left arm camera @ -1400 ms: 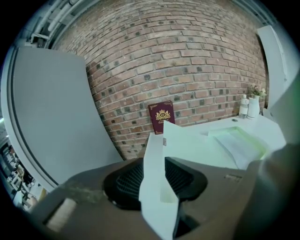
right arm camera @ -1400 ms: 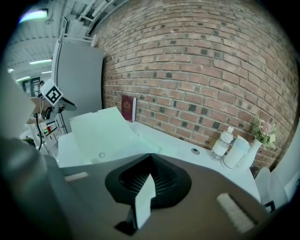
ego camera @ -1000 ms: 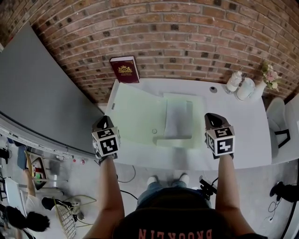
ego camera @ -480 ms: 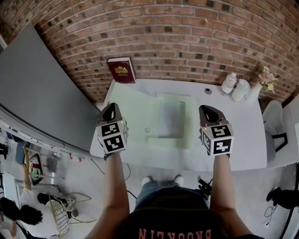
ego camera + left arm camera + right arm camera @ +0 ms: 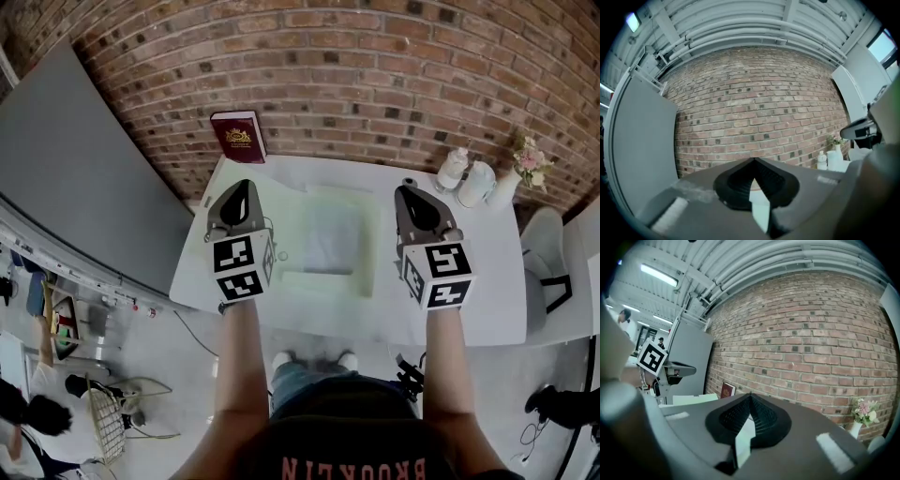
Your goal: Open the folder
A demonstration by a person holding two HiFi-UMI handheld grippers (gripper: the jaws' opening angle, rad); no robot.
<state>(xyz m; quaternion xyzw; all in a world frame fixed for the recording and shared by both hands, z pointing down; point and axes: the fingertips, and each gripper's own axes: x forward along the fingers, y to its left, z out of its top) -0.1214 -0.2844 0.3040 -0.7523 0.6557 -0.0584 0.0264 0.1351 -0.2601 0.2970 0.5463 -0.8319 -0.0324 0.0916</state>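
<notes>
**Both grippers lifted, left one swung inward**
The left gripper (image 5: 241, 192) has risen from outside the open folder's (image 5: 333, 239) left flap and moved in over that flap; the right gripper (image 5: 410, 195) has climbed straight up beside the folder's right edge.

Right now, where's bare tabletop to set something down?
The widest bare patch is the right side of the table, between the folder, which lies open, and the right edge. There is also a strip between the folder and the near edge. The back right corner is crowded: bottle, white container, flower vase. A maroon book takes the back left corner.
</notes>
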